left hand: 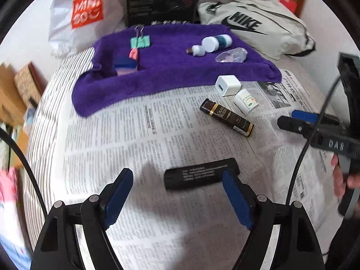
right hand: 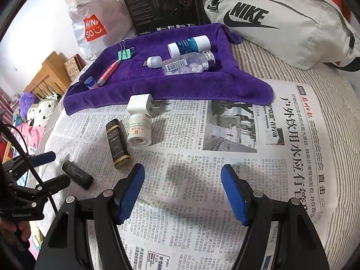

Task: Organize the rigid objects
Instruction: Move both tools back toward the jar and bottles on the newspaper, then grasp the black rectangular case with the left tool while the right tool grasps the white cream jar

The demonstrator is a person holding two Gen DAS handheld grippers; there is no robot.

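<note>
Over the newspaper, both tongs wide and holding nothing, four loose things not yet on the purple towel.

From my left wrist view, my left gripper (left hand: 177,193) hangs spread above the black stick (left hand: 200,173), which lies crosswise on the newspaper (left hand: 126,135); one pad overlaps its end, so closing off-centre could, I judge, pivot it away. From my right wrist view, my right gripper (right hand: 182,193) gapes over bare print, near the brown tube (right hand: 117,143), white pill bottle (right hand: 139,130) and charger plug (right hand: 140,106), which crowd together below the purple towel (right hand: 157,83); reaching for one may knock and roll the bottle.
</note>
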